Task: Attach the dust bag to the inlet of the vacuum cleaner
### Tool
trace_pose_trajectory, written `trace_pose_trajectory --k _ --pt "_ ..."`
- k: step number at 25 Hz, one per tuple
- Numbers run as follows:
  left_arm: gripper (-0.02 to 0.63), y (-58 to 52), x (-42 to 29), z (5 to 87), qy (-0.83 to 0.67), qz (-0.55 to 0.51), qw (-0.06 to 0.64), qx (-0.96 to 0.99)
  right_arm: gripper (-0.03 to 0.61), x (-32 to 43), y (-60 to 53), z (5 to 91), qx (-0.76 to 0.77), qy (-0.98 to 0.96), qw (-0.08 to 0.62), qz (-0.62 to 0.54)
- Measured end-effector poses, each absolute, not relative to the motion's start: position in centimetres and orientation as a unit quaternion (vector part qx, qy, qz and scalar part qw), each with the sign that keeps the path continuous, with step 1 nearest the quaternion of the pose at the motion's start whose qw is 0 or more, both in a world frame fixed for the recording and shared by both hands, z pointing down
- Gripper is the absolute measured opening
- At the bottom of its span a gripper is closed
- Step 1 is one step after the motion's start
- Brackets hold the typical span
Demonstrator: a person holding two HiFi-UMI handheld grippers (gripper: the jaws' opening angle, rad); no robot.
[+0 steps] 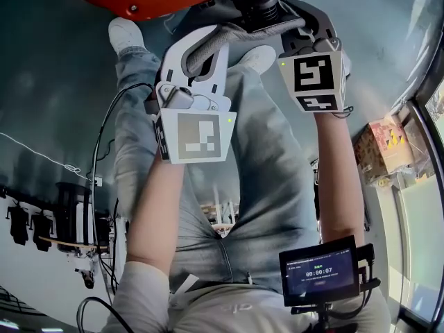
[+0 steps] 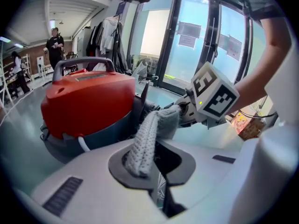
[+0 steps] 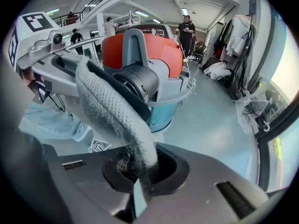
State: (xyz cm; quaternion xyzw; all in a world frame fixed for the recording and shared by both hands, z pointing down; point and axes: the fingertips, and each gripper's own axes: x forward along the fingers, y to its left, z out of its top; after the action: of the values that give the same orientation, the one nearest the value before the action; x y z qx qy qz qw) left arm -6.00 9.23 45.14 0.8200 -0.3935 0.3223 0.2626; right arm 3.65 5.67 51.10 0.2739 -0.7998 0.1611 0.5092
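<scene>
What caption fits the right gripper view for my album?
The right gripper and left gripper, both shut on the grey dust bag, hold it before the red vacuum cleaner's black inlet.

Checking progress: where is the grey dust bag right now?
The dust bag is stretched between the left gripper and right gripper, both clamped on it, in front of the black inlet of the red vacuum cleaner.

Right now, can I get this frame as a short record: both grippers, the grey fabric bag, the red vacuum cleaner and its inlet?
left gripper: shut on one end of the grey knitted fabric dust bag
right gripper: shut on its other end
bag: stretched between the grippers
vacuum: red-topped canister vacuum cleaner, standing on the floor
inlet: black round inlet, uncovered; bag not yet fitted
</scene>
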Motion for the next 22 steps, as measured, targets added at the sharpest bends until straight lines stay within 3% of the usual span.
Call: trace_pose_trajectory --k 6,10,22 --pt "0.018 9.4 -5.6 47.8 -0.385 0.342 0.302 0.802 0.017 4.5 4.6 48.7 0.266 -0.762 0.581 0.106" --pt "0.018 9.8 -5.3 47.7 -0.361 0.333 0.34 0.802 0.017 4.1 4.4 50.0 0.257 -0.758 0.585 0.135" --pt "0.017 8.4 -5.8 43.2 -0.371 0.301 0.259 0.839 0.017 2.3 6.2 53.0 0.186 -0.781 0.527 0.278"
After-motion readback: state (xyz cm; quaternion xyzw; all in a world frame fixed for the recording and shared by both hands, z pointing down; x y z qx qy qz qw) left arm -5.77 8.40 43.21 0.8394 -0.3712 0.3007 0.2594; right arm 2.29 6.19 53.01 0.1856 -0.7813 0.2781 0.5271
